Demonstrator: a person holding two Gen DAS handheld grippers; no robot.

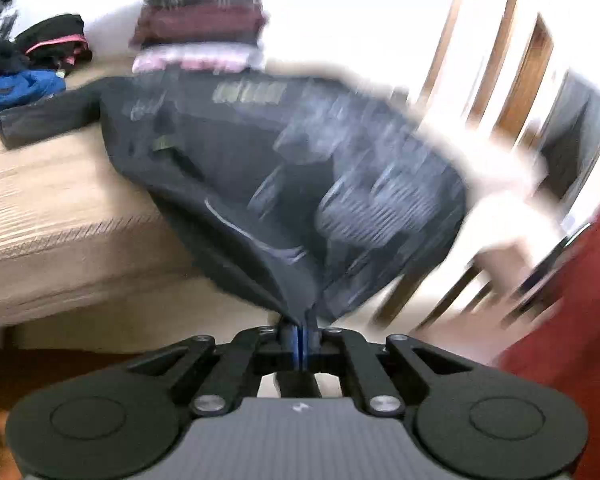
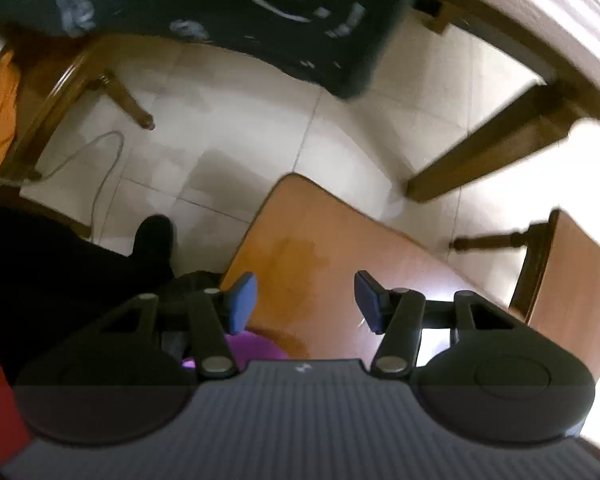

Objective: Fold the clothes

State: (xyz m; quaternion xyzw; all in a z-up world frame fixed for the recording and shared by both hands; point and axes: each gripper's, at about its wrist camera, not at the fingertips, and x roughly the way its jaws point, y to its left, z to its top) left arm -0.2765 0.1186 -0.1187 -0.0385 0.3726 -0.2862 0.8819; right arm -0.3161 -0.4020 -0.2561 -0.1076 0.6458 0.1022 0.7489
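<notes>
The left gripper (image 1: 300, 334) has its blue pads pressed together on a pinch of the dark printed garment (image 1: 284, 168), which stretches from the pinch up onto the near right corner of the bed (image 1: 60, 216) and hangs off that edge. One sleeve lies flat, reaching toward the bed's left side. The right gripper (image 2: 306, 302) points down at the floor with its fingers apart and nothing between them; below it are a wooden chair seat (image 2: 300, 248) and pale tiles, while the garment's printed hem (image 2: 228, 12) hangs at the top of that view, well apart from the pads.

I judge this garment to be at the start of its fold: it is spread and pulled, not yet doubled over anywhere I can see. Some work looks done already, since a stack of folded clothes (image 1: 200, 28) sits at the far edge of the bed. Still to do, it seems, are the loose pieces at the far left corner.

By count: one garment in hand; one stack, with perhaps four or five layers, though blur keeps me from being sure; one blue garment (image 1: 16, 90) unfolded; one black piece with pink trim (image 1: 56, 42); possibly another dark item beside it, too blurred to tell. Two grippers, one gripping.
</notes>
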